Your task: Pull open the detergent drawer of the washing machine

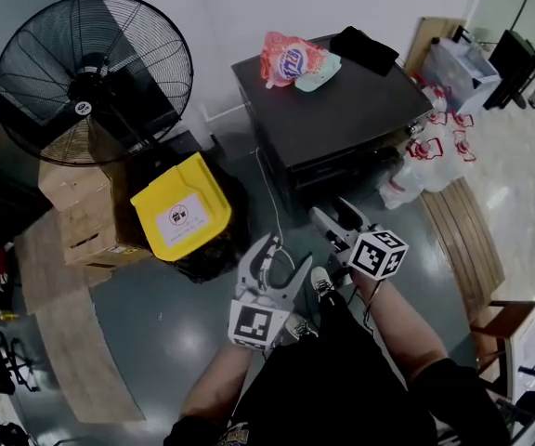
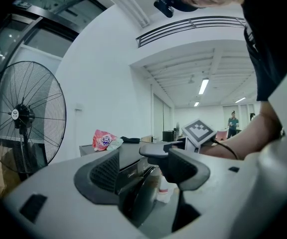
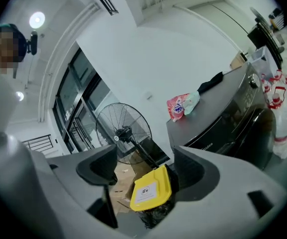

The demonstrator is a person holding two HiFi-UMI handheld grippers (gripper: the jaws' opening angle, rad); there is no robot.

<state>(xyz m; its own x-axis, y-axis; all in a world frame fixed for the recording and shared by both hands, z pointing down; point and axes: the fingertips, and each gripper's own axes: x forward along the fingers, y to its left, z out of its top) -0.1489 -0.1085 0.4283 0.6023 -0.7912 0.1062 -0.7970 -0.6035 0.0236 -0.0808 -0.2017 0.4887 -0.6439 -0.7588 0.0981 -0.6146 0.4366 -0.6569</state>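
The dark washing machine [image 1: 342,110] stands ahead of me, its front panel [image 3: 233,114] facing me; I cannot make out the detergent drawer on that panel. My left gripper [image 1: 281,254] is held low over the floor, short of the machine, jaws spread with nothing between them. In the left gripper view the left gripper [image 2: 133,172] points at the machine's front [image 2: 129,152]. My right gripper [image 1: 334,214] is nearer the machine's front, apart from it, and open. In the right gripper view the right gripper [image 3: 146,166] is tilted and empty, with the machine off to its right.
A pink detergent bag [image 1: 291,60] and a black cloth [image 1: 365,49] lie on the machine's top. A big floor fan [image 1: 91,77], cardboard boxes [image 1: 77,207] and a yellow-lidded bin [image 1: 182,207] stand to the left. White jugs [image 1: 430,151] and wooden slats [image 1: 463,240] are on the right.
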